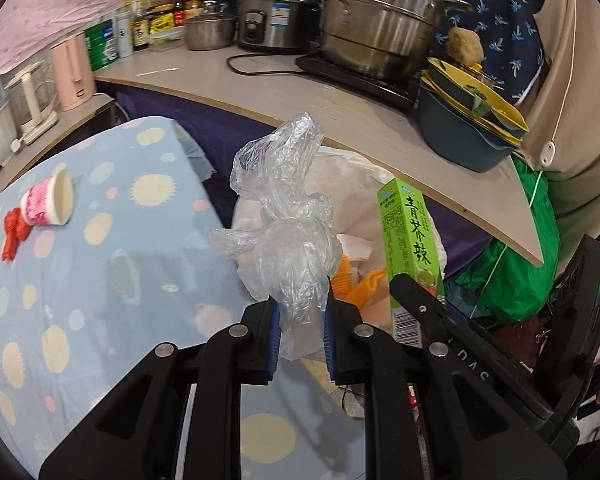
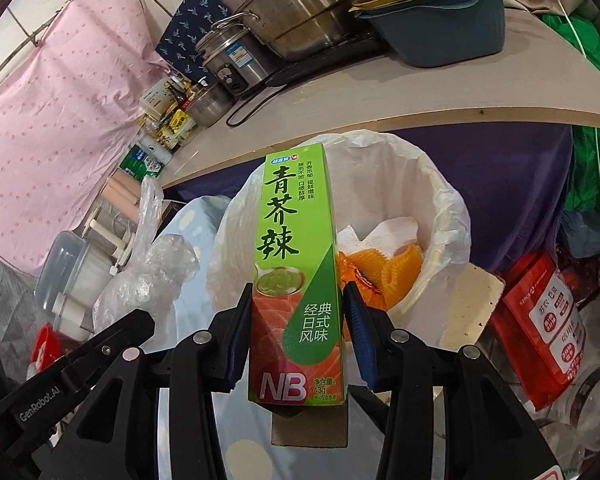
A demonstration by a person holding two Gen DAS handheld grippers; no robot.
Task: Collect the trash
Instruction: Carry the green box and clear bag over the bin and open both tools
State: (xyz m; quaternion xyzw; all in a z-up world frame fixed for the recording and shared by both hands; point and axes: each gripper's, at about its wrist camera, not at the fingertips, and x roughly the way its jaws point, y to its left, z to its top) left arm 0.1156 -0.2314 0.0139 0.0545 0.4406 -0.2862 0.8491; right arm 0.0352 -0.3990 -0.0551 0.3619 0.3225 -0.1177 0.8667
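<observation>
The left claw [image 1: 300, 320] was clamped on a crumpled clear plastic bag [image 1: 288, 220], knotted near its middle and held upright above the edge of the spotted blue surface [image 1: 100, 280]. The right claw [image 2: 298, 332] was clamped on a tall green carton [image 2: 296, 272], gripped by its lower half and held upright over the white-lined bin [image 2: 440, 208]. The carton bore large dark Chinese characters reading 青芥辣, a picture of green paste and salmon, the white letters "NB" and a net weight of 43g. In the bin lay white paper [image 2: 380, 236] and orange netting [image 2: 380, 272]. A pink-and-white cup [image 1: 50, 202] lay on its side on the surface, touching a red item [image 1: 14, 236]. The other claw's arm, seen from the right wrist, carried the marking "GenRobot.AI".
</observation>
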